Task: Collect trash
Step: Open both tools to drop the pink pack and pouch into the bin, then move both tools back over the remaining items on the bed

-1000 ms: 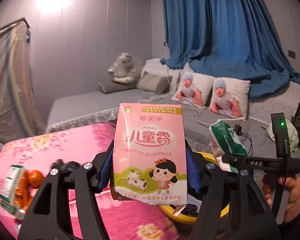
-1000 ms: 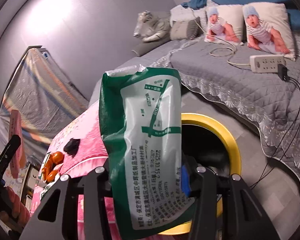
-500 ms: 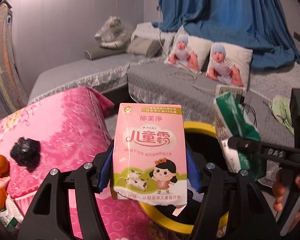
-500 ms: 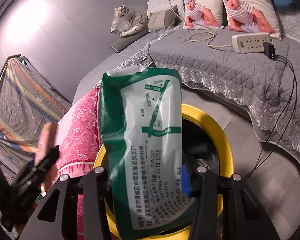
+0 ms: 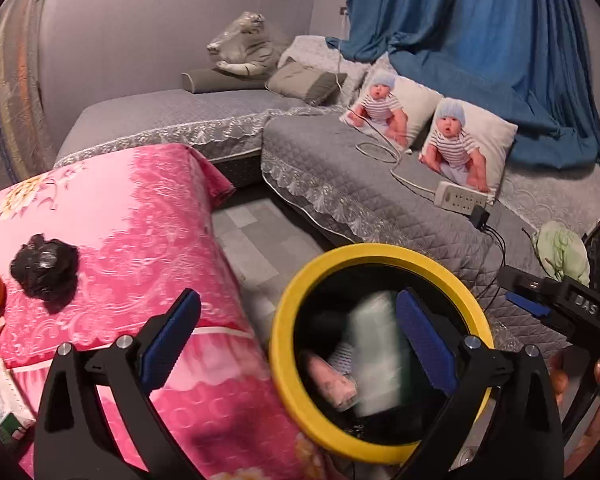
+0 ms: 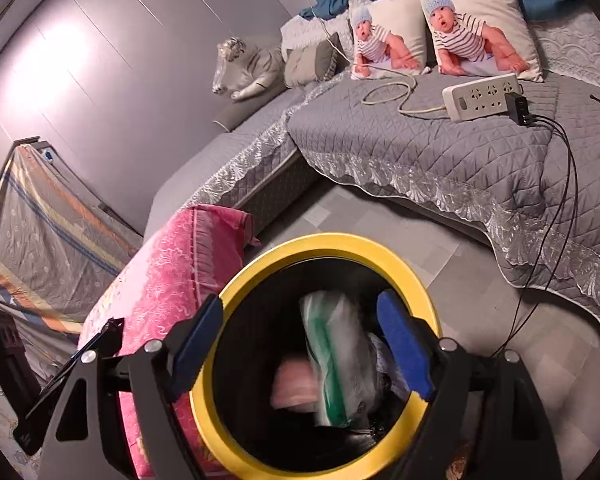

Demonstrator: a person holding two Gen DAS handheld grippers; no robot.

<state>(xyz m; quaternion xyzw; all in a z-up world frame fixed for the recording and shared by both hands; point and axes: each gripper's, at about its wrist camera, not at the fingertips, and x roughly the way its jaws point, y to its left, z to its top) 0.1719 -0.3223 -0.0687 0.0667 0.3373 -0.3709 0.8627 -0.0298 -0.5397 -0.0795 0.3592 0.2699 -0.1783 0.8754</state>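
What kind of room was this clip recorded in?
Most likely a bedroom or home living room. A grey quilted bedspread with a lace hem covers a corner bed or sofa, two white cushions printed with baby photos lean at its back, and a blue curtain hangs behind them.

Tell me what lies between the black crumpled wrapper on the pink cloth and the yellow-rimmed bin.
Only bare pink cloth lies between the black wrapper and the yellow-rimmed bin, as the left wrist view shows; the left gripper's blue pad just overlaps that stretch.
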